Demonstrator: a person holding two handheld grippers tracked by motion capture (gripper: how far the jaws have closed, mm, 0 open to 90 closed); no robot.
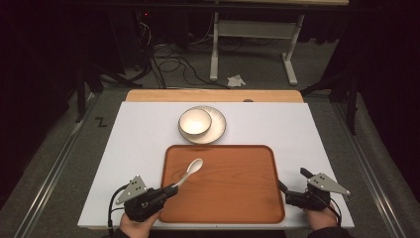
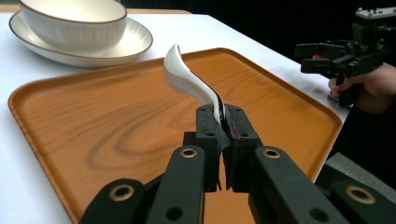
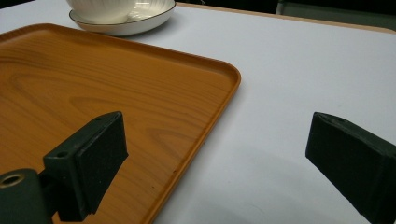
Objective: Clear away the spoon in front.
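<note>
A white spoon [image 2: 189,81] rises over a wooden tray [image 1: 233,193] on a white table [image 1: 143,134], its handle clamped between the closed jaws of the left gripper [image 2: 222,126], held at the tray's 8 o'clock corner. The spoon's bowl tilts up toward 1 o'clock, clear of the tray floor. At the tray's 12 o'clock edge, just beyond it, a white bowl [image 1: 194,121] sits in a plate [image 1: 218,126]. The right gripper [image 1: 293,191] waits at the tray's 4 o'clock corner, jaws spread wide and holding nothing, one jaw over the tray rim and the other over the table.
</note>
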